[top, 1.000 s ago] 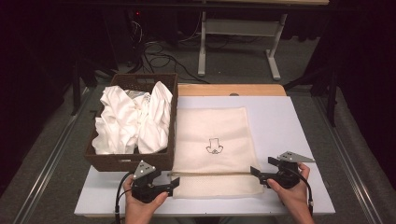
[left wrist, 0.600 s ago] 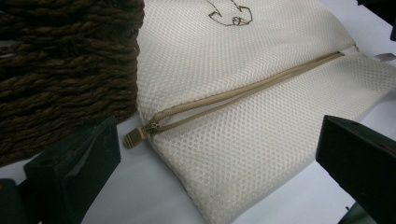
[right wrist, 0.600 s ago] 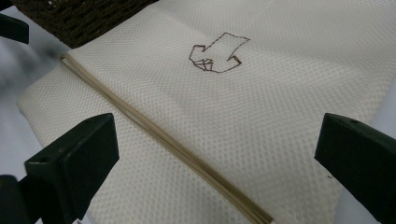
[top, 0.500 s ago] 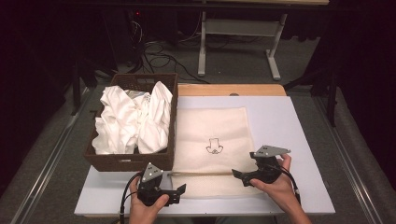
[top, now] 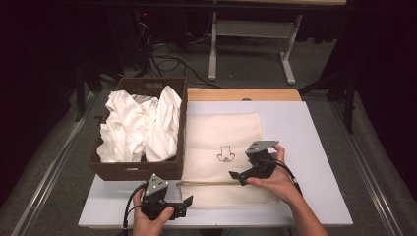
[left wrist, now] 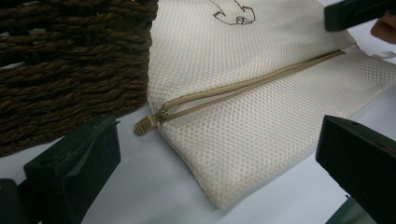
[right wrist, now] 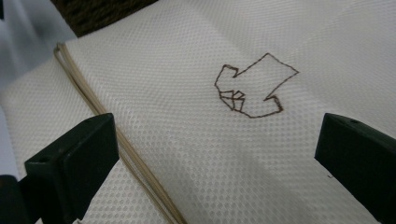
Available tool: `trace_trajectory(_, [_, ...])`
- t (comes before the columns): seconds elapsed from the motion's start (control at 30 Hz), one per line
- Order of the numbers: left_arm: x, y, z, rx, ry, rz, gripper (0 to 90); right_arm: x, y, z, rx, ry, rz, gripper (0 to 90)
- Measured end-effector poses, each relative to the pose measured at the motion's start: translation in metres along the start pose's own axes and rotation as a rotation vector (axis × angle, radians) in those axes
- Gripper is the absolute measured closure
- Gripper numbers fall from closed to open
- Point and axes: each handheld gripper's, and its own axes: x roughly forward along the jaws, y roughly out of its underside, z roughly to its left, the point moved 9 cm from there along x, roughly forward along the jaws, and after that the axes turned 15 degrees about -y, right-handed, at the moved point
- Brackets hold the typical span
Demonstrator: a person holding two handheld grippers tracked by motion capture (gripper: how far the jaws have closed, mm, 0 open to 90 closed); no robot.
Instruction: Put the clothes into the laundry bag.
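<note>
Zipper (left wrist: 243,91) on the mesh bag (top: 221,147) looks unzipped now, clothes (top: 137,128) at 10 o'clock not packed; left gripper (top: 184,202) just opened empty, right gripper (top: 237,175) gaping, empty

No readable text; brown outline emblem (right wrist: 252,88) on mesh bag (top: 216,132).

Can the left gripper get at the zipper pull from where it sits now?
Probably yes: the left gripper is open, and the zipper pull lies bare on the table just ahead, beside the basket.

Both claws (top: 189,200) (top: 235,176) agape, empty
</note>
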Motion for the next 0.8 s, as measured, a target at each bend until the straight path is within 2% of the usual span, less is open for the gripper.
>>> trace_trajectory(0.1, [-0.005,-0.002,0.002,-0.009,0.0,-0.001,0.5,0.014,0.004,0.004,-0.063,-0.005,0.065,0.3])
trace_trajectory(0.2, [-0.013,-0.007,0.003,-0.001,0.007,-0.014,0.5,0.023,0.007,0.005,-0.104,0.004,0.105,0.2])
trace_trajectory(0.33, [-0.017,-0.009,0.004,0.007,0.009,-0.026,0.5,0.028,0.01,0.005,-0.086,-0.04,0.116,0.2])
trace_trajectory(0.53, [-0.013,-0.008,0.003,0.0,0.017,-0.021,0.5,0.034,0.018,-0.002,-0.082,-0.019,0.154,0.2])
trace_trajectory(0.6, [-0.013,-0.007,0.001,-0.003,0.023,-0.018,0.5,0.035,0.02,-0.005,-0.085,0.0,0.157,0.3])
trace_trajectory(0.8, [-0.013,-0.007,0.001,-0.015,0.033,-0.021,0.5,0.042,0.028,-0.013,-0.075,0.014,0.162,0.3])
